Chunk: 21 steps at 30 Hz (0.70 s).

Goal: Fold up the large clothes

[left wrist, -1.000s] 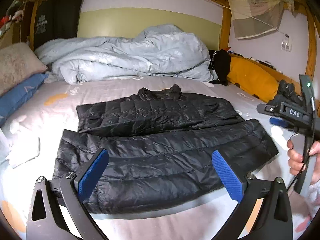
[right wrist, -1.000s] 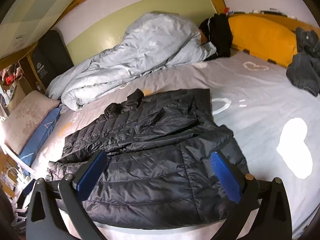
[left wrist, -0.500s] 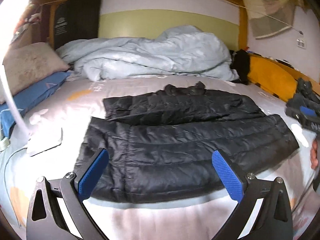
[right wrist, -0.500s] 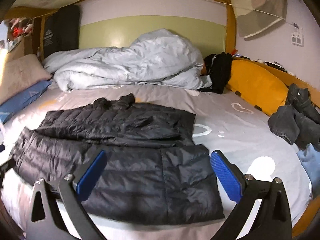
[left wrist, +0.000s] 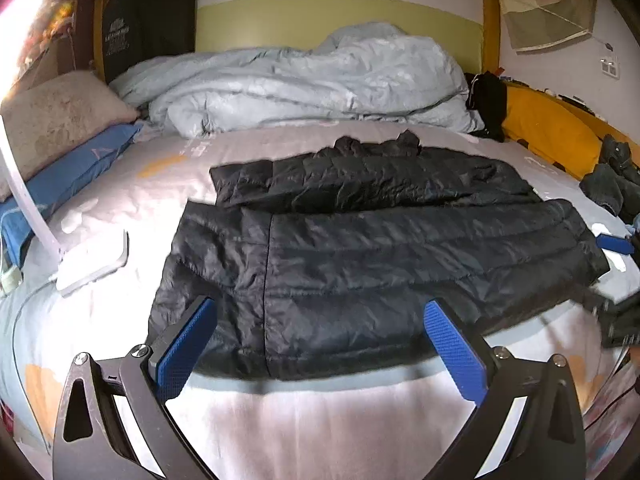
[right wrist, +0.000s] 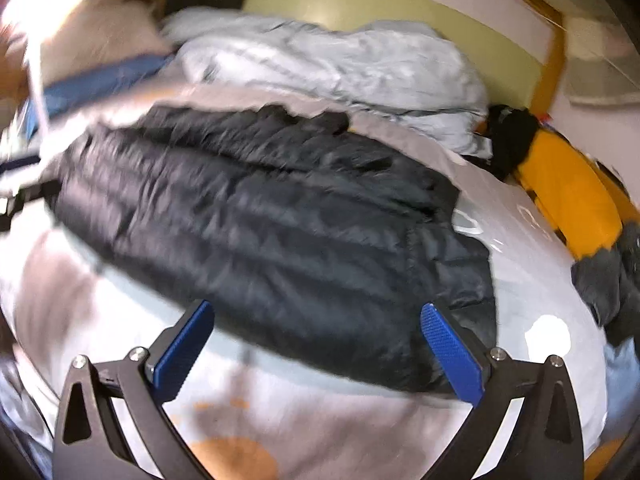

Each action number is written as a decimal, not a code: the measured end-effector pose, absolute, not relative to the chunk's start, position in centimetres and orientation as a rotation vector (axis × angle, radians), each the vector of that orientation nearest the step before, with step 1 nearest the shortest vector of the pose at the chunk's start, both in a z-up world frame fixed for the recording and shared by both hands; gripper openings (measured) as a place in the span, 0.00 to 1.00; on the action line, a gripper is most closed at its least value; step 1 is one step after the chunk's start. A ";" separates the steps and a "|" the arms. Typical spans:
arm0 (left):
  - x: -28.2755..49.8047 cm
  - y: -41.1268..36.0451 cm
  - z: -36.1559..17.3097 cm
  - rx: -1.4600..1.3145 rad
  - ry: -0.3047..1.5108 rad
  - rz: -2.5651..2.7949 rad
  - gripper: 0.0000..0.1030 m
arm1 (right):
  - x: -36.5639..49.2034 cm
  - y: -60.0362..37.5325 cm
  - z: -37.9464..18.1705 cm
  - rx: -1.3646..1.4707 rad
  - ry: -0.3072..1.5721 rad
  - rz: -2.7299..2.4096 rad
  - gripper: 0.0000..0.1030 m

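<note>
Black quilted down jacket [left wrist: 372,248] lies flat across the middle of the bed [left wrist: 320,420], on its pale grey-pink printed sheet. Folded lengthwise: upper layer lapped over the lower panel, collar bunched on the side toward the far edge, hem running along the near edge.

My left claw [left wrist: 320,344], blue ribbed pads on black arms, hangs over the near edge of the bed, spread wide, nothing between the pads. Jacket hem sits just past the tips; contact not evident.

My right claw [right wrist: 318,348] likewise gapes wide and carries nothing, poised over the near edge toward the jacket's right end [right wrist: 440,280]. That view is smeared by motion blur; finer detail unreadable.

Crumpled pale blue duvet [left wrist: 304,80] heaped along the far edge. Beige pillow [left wrist: 56,120] stacked on a blue pillow [left wrist: 68,176] at the left edge. Mustard-yellow cushion [left wrist: 548,136] and dark grey crumpled garment [left wrist: 612,188] at the right edge. Flat white device [left wrist: 92,260] lies on the sheet left of the jacket, apart from it
</note>
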State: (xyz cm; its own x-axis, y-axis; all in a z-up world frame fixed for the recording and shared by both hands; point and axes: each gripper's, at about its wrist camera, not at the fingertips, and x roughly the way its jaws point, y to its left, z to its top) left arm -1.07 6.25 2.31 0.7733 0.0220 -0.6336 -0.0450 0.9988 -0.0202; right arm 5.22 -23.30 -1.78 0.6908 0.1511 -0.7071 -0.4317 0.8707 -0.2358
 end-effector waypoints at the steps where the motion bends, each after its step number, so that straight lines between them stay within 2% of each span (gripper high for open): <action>1: -1.0 6.4 2.0 -0.046 0.702 0.038 1.00 | 5.1 -23.1 -2.2 -0.415 0.751 0.350 1.00; 13: 0.3 4.2 -1.4 0.167 0.828 -0.021 1.00 | 4.0 -20.3 -6.1 -0.678 0.737 0.319 1.00; 21: 1.0 1.7 -3.8 0.353 0.830 0.022 1.00 | 7.3 -21.6 -6.1 -0.642 0.736 0.157 1.00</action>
